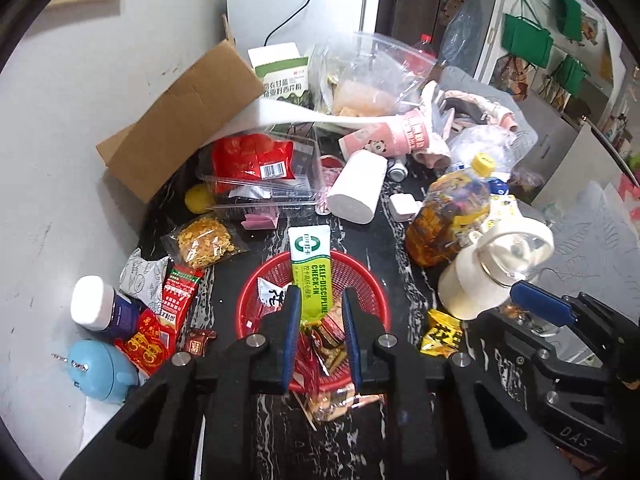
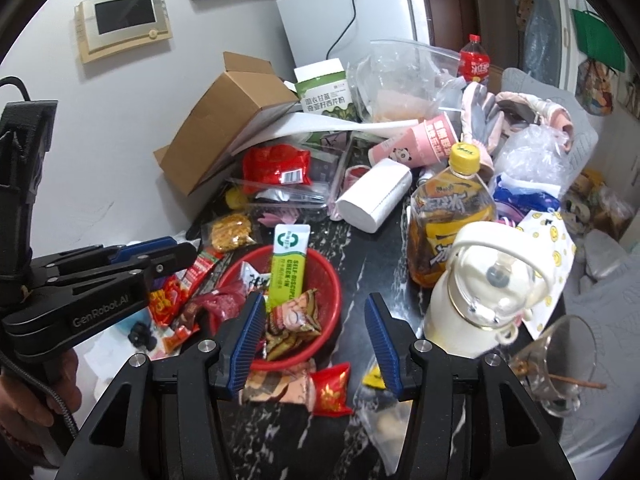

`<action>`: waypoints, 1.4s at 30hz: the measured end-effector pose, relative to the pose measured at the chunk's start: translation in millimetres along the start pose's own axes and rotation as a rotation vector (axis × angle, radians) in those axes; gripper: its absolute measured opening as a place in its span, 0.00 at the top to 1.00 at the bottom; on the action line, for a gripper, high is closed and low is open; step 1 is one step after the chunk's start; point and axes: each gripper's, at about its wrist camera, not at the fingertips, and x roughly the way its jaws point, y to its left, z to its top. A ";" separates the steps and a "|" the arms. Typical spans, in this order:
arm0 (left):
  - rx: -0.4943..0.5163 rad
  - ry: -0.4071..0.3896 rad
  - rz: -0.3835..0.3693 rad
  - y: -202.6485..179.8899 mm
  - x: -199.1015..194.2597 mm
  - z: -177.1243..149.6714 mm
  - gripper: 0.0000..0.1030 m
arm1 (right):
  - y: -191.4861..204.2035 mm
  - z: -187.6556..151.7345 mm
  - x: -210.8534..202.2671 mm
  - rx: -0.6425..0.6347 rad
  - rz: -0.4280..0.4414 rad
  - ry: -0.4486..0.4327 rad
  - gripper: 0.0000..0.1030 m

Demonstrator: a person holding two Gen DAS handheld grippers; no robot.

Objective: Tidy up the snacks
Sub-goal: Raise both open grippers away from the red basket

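Note:
A red mesh basket [image 1: 244,304] [image 2: 338,296] sits on the dark marble table and holds several snack packets. A green "SELF-DISCIPLINE CHECK-IN" sachet [image 1: 310,256] [image 2: 288,264] stands in it, leaning over the far rim. My left gripper [image 1: 322,320] [image 2: 188,254] hovers over the basket's near side, shut, gripping nothing. My right gripper [image 2: 316,344] hangs open in front of the basket with nothing between its fingers. Below it lie a red packet [image 2: 330,392] and a yellow packet [image 2: 374,376] [image 1: 442,334]. One blue pad of the right gripper's fingers [image 1: 536,304] shows in the left wrist view.
Loose snacks lie left of the basket: red packets [image 1: 152,340] and a bag of yellow crumbs [image 1: 204,240]. A tea bottle [image 2: 448,216], a white jug [image 2: 472,300] and a glass cup [image 2: 560,360] crowd the right. A tissue roll [image 1: 356,188] and cardboard box [image 1: 180,120] lie behind.

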 end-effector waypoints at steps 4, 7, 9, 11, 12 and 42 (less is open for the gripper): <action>0.005 -0.017 -0.009 -4.6 -19.1 -9.5 0.62 | 3.8 -8.4 -20.0 -0.005 -0.011 -0.021 0.40; 0.006 -0.042 -0.017 -8.2 -33.7 -19.8 0.39 | 6.2 -15.8 -33.7 -0.012 -0.027 -0.030 0.34; 0.013 -0.044 -0.011 -11.7 -40.5 -26.3 0.39 | 7.1 -20.4 -41.0 -0.013 -0.036 -0.033 0.30; 0.018 -0.038 -0.013 -14.9 -45.5 -32.6 0.39 | 6.6 -27.7 -49.4 -0.010 -0.045 -0.035 0.27; 0.019 -0.036 -0.017 -16.6 -48.1 -36.3 0.39 | 5.9 -30.9 -52.8 -0.009 -0.049 -0.035 0.25; 0.050 0.091 -0.138 -61.6 -17.6 -115.6 0.39 | -42.6 -123.7 -48.4 0.107 -0.094 0.142 0.20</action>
